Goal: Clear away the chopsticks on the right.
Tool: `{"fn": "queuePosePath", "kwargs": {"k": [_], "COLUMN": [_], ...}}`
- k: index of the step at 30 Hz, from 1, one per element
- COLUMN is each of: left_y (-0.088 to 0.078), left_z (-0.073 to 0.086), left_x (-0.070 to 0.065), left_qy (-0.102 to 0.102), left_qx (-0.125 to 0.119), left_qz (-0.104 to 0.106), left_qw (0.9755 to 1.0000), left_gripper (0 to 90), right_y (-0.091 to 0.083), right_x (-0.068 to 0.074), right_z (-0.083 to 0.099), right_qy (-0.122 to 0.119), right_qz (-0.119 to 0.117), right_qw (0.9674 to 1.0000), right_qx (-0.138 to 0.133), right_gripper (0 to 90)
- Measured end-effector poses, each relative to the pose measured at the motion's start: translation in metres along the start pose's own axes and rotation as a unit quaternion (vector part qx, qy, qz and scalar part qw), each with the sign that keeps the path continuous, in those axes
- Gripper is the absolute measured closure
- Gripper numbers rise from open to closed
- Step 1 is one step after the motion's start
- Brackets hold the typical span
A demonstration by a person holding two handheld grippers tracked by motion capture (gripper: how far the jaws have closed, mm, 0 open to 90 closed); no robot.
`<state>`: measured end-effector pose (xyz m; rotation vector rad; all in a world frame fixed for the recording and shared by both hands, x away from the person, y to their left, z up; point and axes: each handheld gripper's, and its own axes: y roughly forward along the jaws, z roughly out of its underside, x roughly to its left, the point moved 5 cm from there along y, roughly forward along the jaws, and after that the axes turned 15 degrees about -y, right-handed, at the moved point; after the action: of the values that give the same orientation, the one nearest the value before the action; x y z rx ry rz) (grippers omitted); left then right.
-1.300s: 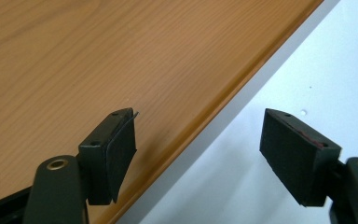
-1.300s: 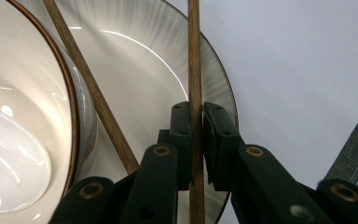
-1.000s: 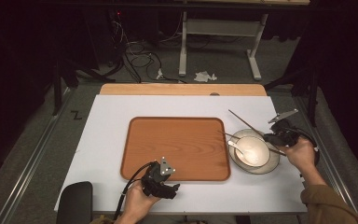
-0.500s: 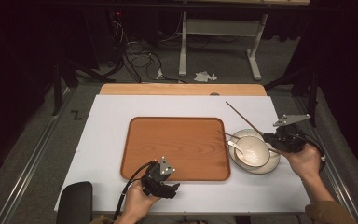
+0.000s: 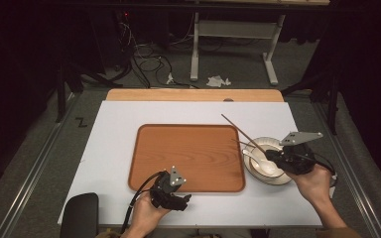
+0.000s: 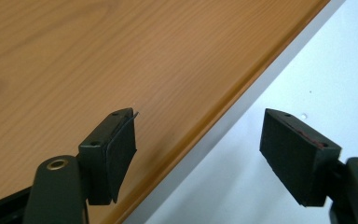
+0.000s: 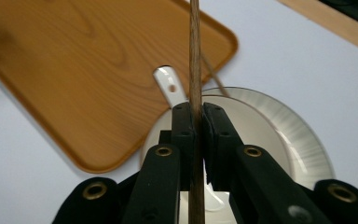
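I've lifted the chopstick (image 5: 243, 133) off the bowl (image 5: 283, 178) since a second ago; my right gripper (image 5: 273, 156) has its jaws clamped tight on it, tip pointing toward eleven o'clock over the tray (image 5: 188, 153)'s corner; the spoon (image 5: 256, 161) remains in the bowl; my left gripper (image 5: 176, 198) waits at six o'clock, jaws wide apart, empty; setting the chopstick on the tray looks next.

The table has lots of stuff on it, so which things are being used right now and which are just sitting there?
Being used:
- chopstick, pinched in the right gripper
- bowl under it
- spoon in the bowl

Just sitting there:
- tray, nothing on it
- left gripper, open at the tray's edge
- paper scrap on the floor
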<state>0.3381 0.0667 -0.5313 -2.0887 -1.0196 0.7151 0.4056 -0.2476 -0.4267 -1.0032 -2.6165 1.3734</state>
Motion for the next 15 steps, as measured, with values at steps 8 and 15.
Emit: {"fn": "queuePosePath", "kwargs": {"k": [8,15], "left_y": [0.0,-0.001], "left_z": [0.0,0.0], "left_x": [0.0,0.0], "left_qy": [-0.001,0.001], "left_qx": [0.0,-0.001], "left_qz": [-0.001,0.0], "left_qw": [1.0,1.0], "left_gripper": [26.8,26.8], "right_y": [0.016,0.039], "right_x": [0.03,0.062], "right_z": [-0.008,-0.017], "right_qy": [-0.003,-0.026], "right_qz": [-0.028,-0.044], "right_qw": [0.9996,0.9987], "right_qx": [-0.009,-0.001], "right_gripper": [84.8,84.7]}}
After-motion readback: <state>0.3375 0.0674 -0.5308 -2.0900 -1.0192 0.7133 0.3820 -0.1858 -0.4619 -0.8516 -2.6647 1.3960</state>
